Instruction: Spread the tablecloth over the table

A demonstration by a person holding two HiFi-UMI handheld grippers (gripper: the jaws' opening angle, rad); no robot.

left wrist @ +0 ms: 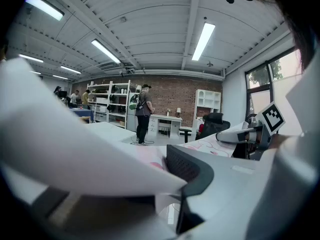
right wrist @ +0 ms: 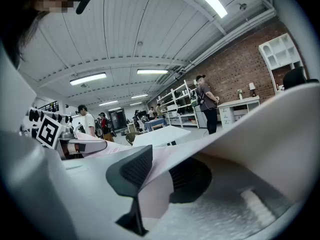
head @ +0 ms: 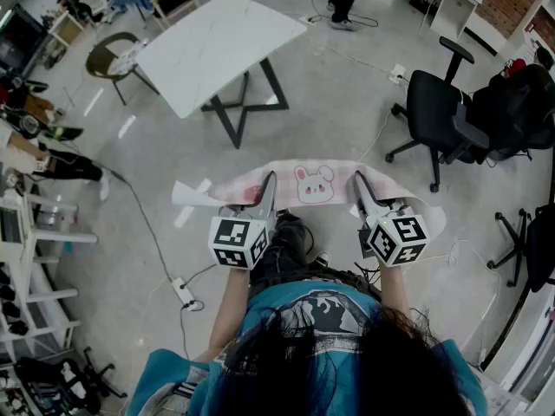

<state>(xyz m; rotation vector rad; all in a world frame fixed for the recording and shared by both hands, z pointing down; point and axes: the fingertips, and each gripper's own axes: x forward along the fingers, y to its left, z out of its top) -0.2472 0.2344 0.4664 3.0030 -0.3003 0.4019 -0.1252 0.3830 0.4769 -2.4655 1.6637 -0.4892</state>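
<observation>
A pink-and-white tablecloth (head: 308,183) with a bunny print hangs stretched between my two grippers, in front of the person's body and above the floor. My left gripper (head: 268,183) is shut on the cloth's left part, and my right gripper (head: 358,183) is shut on its right part. In the left gripper view the tablecloth (left wrist: 75,154) lies across the left gripper (left wrist: 170,179) and hides one jaw. In the right gripper view the tablecloth (right wrist: 260,134) passes between the pads of the right gripper (right wrist: 160,176). The white table (head: 217,46) stands farther off at the upper left, bare.
Black office chairs (head: 447,115) stand to the right. A power strip (head: 183,291) and cables lie on the floor at the left. Shelves and desks line the edges. A person (left wrist: 143,111) stands by the far desks, others (right wrist: 86,119) farther back.
</observation>
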